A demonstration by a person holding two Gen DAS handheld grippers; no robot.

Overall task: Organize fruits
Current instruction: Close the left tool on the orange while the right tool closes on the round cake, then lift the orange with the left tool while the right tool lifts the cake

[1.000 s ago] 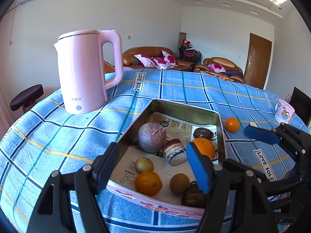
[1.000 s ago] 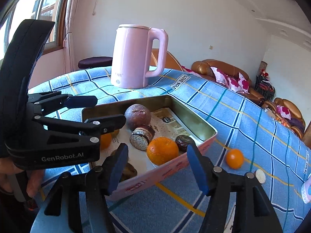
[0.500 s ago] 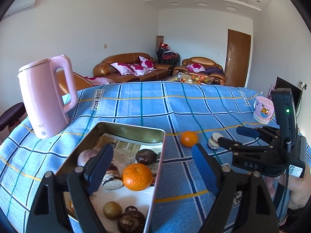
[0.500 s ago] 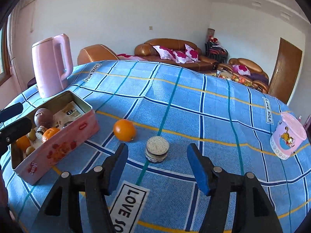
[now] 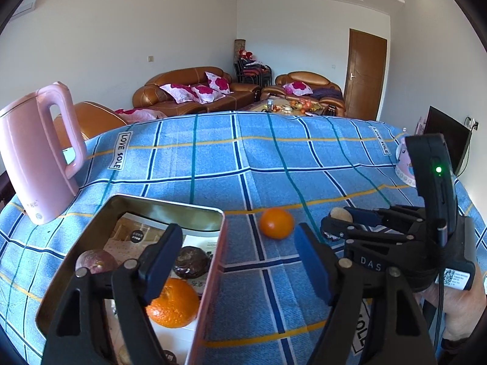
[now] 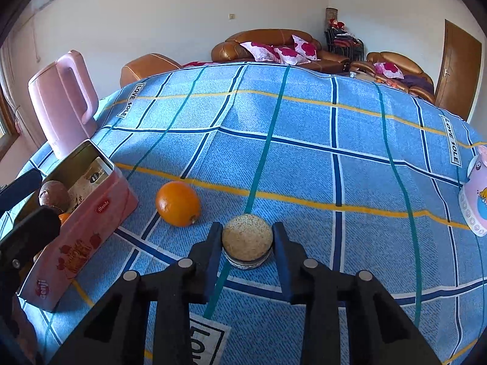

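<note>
A round, speckled-tan-topped, dark-banded item [image 6: 247, 240] right of the orange [image 6: 178, 203] is clamped by the right gripper [image 6: 247, 245]; the left gripper [image 5: 236, 263] is held agape, jaws just narrowed, nothing between.

Right gripper [image 6: 247, 243]: tilted down, pads clamped on a round sesame-topped cake [image 6: 246, 237].
Left gripper [image 5: 237, 261]: tilted down, jaws just narrowing, nothing between them.
Right hand [image 5: 456, 301]: gripping handle, near right.

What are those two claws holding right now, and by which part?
The right gripper has just closed on the round speckled-topped piece, pinching its sides. The left gripper is open and holds nothing.
</note>
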